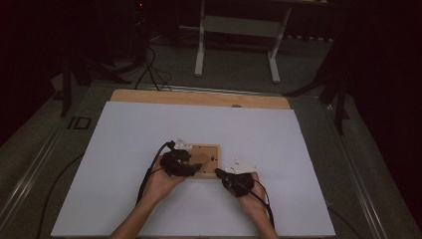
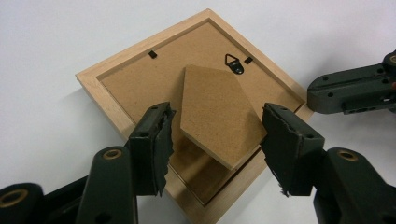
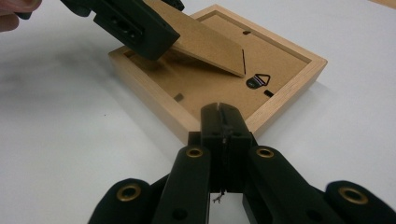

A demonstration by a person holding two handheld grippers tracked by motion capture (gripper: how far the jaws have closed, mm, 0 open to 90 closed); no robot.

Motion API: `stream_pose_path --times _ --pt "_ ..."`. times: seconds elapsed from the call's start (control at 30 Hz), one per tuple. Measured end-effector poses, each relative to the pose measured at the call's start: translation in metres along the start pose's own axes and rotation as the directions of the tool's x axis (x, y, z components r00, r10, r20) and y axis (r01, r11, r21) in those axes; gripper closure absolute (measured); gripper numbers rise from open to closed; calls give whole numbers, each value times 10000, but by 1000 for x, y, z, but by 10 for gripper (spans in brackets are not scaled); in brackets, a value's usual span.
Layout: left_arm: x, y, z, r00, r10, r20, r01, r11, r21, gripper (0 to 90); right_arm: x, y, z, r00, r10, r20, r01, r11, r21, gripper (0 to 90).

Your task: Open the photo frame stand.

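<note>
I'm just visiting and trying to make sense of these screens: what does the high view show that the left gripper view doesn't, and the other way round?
The high view adds the person's left hand and right hand, the forearms, the whole white table top and a white stand on the floor beyond it. The left gripper view adds close detail of the frame's back: a triangular hanger and the hinged prop, lifted between the sides of the open left claw. Both share the wooden frame lying face down, and the shut right claw beside it.

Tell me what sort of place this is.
Probably a lab or studio set up for recording: a white work board on a wooden tabletop, cables across the dark floor, and stands around a wooden picture frame.
</note>
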State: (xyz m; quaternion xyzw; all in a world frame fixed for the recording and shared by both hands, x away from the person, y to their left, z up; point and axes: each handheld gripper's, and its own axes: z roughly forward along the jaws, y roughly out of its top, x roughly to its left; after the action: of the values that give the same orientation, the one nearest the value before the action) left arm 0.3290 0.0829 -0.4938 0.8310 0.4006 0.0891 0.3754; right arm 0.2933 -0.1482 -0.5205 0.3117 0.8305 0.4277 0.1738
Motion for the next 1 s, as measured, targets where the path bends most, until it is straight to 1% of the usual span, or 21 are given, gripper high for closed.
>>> stream_pose_path --times 0.17,0.27,0.33,0.53,0.7,1.0 --pt "3 1 1 9991 -280 313 278 9996 66 463 0 0 0 10000 -23 14 23 10000 -2 897" --pt "4 1 1 9987 -331 378 325 9993 159 463 0 0 0 10000 -25 16 25 10000 -4 897" --pt "5 2 2 9977 -486 468 480 9988 134 463 0 0 0 10000 -38 6 38 10000 -10 896" --pt "6 4 1 9962 -624 610 621 9980 76 468 0 0 0 10000 -50 19 50 10000 -9 893" --pt "7 6 1 9932 -870 769 869 9962 49 474 0 0 0 10000 -30 8 30 10000 4 891" --pt "7 8 1 9927 -870 834 867 9962 73 465 0 0 0 10000 -48 6 48 10000 -4 884"
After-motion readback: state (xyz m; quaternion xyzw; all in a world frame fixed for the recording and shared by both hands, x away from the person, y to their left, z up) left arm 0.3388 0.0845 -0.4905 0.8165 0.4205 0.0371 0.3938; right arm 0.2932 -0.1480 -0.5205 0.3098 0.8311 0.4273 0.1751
